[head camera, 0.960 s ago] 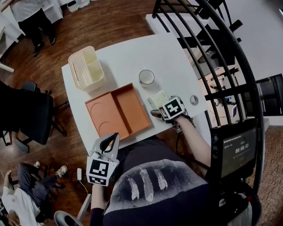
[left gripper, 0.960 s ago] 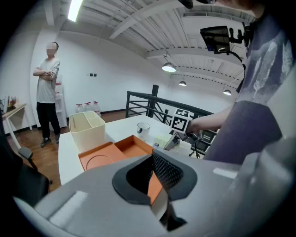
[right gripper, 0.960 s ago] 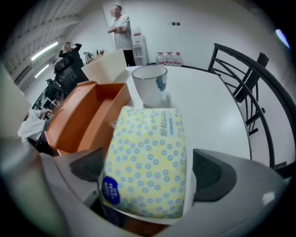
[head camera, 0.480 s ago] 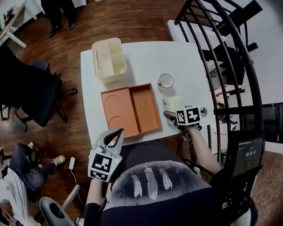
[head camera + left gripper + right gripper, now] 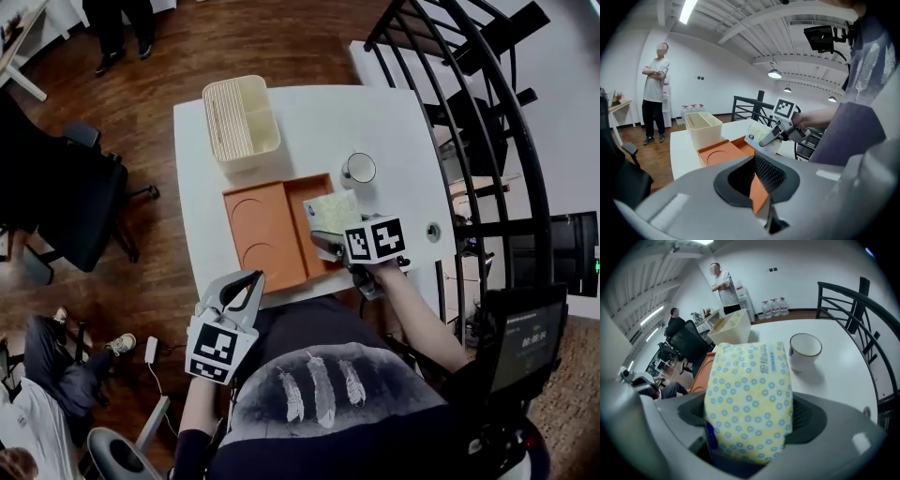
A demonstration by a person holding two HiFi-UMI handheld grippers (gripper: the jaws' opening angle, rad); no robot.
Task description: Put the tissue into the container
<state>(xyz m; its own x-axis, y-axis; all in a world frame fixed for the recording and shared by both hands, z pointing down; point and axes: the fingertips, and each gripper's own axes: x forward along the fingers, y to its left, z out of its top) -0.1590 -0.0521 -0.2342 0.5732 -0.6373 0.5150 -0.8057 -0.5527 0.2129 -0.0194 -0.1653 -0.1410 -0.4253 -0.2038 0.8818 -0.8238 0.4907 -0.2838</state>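
The tissue pack (image 5: 330,211), white with yellow and blue dots, is clamped between the jaws of my right gripper (image 5: 330,231). It hangs over the right compartment of the orange tray (image 5: 267,230). In the right gripper view the tissue pack (image 5: 750,399) fills the space between both pads of the right gripper (image 5: 747,417). My left gripper (image 5: 251,278) hovers off the table's near edge, its fingertips together and nothing in them. From the left gripper (image 5: 757,161) I see the orange tray (image 5: 717,157) and the held tissue pack (image 5: 759,133).
A cream slatted basket (image 5: 242,117) stands at the far left of the white table (image 5: 319,122). A white cup (image 5: 359,170) sits just beyond the tray's right corner. A small ring (image 5: 432,230) lies near the right edge, beside a black railing (image 5: 469,141). An office chair (image 5: 66,197) stands left.
My right gripper has lifted the tissue pack off the table right of the tray and carried it left, over the tray's right compartment. The left gripper has barely moved.
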